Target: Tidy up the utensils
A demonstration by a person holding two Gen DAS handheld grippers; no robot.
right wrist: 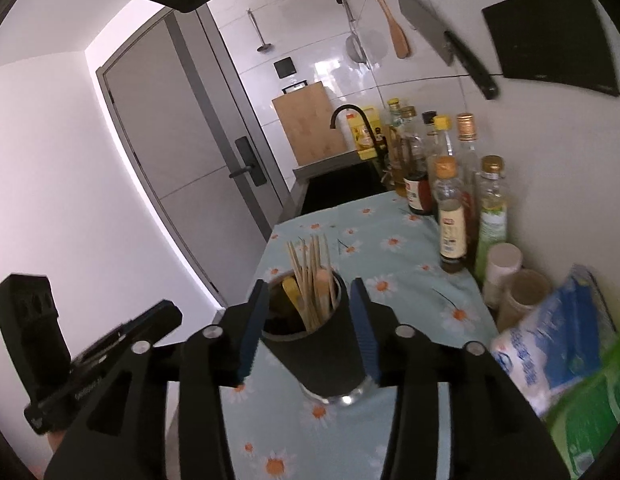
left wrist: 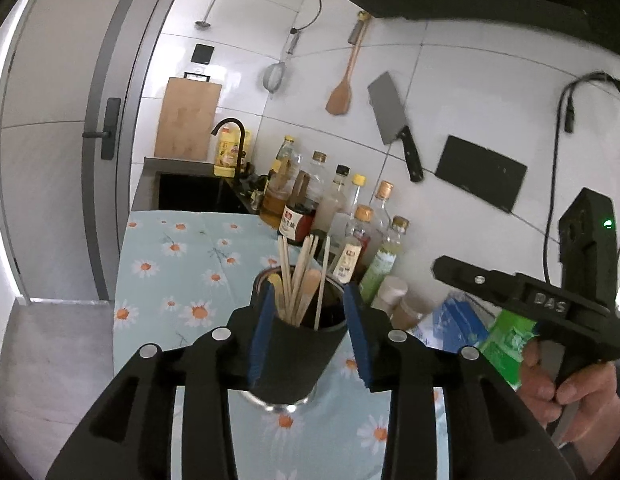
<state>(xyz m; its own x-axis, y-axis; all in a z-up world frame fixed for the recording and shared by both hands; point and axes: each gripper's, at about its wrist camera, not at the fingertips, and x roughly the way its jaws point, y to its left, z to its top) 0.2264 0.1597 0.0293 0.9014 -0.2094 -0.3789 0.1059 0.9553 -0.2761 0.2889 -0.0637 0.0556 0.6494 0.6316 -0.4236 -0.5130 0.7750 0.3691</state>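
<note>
While the utensil holder [left wrist: 296, 354] stands on the daisy tablecloth [left wrist: 182, 264], your left gripper [left wrist: 310, 336] and right gripper [right wrist: 308, 328] are both open, fingers on either side of it.

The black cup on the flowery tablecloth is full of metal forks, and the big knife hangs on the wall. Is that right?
Not quite. The cup holds wooden chopsticks and flat wooden utensils, not metal forks; the right wrist view shows them standing up out of it. The rest is right: the cup stands on the flowery tablecloth, and the big knife hangs on the wall.
</note>
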